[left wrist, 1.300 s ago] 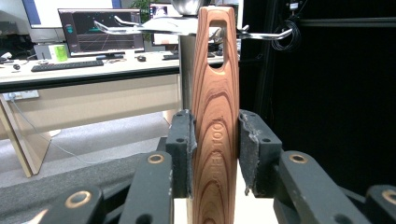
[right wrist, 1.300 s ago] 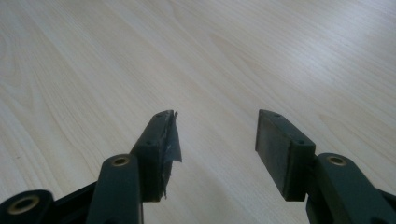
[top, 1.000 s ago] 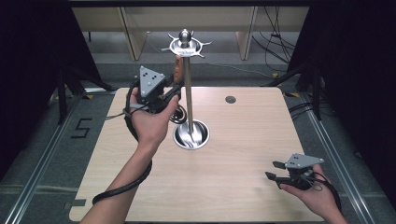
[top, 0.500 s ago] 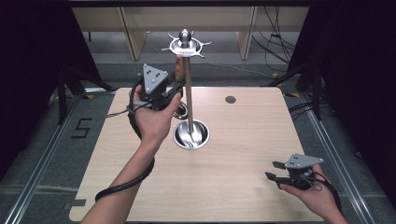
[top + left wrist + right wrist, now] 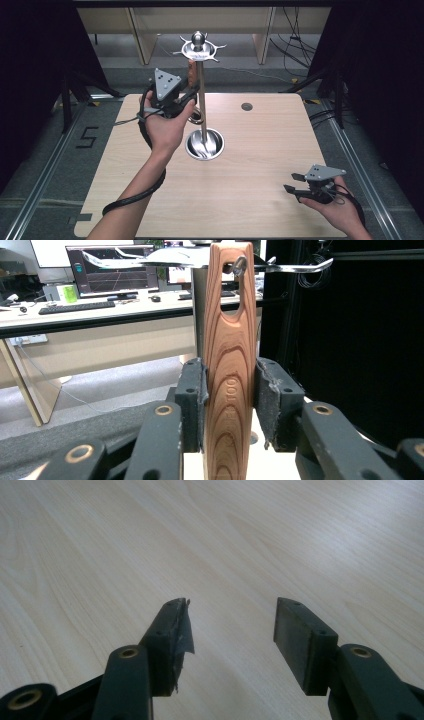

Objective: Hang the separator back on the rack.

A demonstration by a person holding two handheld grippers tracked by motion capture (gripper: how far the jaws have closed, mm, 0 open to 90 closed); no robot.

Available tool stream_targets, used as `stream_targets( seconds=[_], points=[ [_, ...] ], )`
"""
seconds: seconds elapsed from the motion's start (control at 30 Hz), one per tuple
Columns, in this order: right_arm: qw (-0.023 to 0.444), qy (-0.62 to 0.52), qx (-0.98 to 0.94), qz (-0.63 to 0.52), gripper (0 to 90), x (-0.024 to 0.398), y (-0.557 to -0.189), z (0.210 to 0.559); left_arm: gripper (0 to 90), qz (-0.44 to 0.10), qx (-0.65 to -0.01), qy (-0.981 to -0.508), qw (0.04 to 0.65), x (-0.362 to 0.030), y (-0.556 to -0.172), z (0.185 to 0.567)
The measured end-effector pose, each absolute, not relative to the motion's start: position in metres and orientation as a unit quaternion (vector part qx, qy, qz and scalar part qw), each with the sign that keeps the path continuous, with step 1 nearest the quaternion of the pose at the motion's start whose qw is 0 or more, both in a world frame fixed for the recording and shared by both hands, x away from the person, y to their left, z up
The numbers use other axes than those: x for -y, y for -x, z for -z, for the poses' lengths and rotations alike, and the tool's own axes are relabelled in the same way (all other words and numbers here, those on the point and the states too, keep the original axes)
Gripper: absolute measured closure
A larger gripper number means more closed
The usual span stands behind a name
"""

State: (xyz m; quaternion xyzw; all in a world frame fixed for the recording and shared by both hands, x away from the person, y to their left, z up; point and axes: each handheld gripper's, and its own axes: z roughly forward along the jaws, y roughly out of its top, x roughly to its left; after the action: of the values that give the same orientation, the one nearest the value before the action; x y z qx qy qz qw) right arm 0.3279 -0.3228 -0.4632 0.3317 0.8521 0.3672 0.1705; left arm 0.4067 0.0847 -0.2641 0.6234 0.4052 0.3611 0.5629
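A wooden utensil handle [image 5: 231,365] with a slot near its top stands upright between the pads of my left gripper [image 5: 230,390], which is shut on it. A hook [image 5: 240,266] of the metal stand's top ring [image 5: 199,49] sits inside that slot. In the high view my left gripper [image 5: 186,96] is raised beside the stand's pole [image 5: 203,105], with the wooden handle [image 5: 192,70] reaching up to the ring. My right gripper [image 5: 293,183] rests low near the table's front right corner; its jaws [image 5: 232,630] are open over bare wood.
The stand's round metal base [image 5: 205,145] sits mid-table. A small dark grommet [image 5: 246,106] lies at the back of the wooden table [image 5: 260,150]. Dark curtains flank both sides, and desks with monitors [image 5: 115,265] stand beyond the table.
My left gripper has shifted slightly up and right with the wooden handle, closer to the stand's top ring. The right gripper has stayed put.
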Motion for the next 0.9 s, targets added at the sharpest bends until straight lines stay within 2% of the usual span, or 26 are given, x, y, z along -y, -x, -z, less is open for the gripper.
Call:
stream_targets(
  seconds=[0.37, 0.5, 0.9],
  points=[
    [0.17, -0.335, -0.851, -0.368, 47.9, 0.323, -0.327, 0.463, 53.6, -0.362, -0.382, -0.629, 0.572, -0.102, -0.382, 0.27],
    [0.171, -0.332, -0.852, -0.368, 48.0, 0.323, -0.328, 0.463, 49.0, -0.339, -0.387, -0.635, 0.576, -0.116, -0.365, 0.282],
    [0.17, -0.337, -0.849, -0.369, 47.9, 0.323, -0.328, 0.463, 40.3, -0.304, -0.442, -0.668, 0.516, -0.171, -0.322, 0.385]
  ],
)
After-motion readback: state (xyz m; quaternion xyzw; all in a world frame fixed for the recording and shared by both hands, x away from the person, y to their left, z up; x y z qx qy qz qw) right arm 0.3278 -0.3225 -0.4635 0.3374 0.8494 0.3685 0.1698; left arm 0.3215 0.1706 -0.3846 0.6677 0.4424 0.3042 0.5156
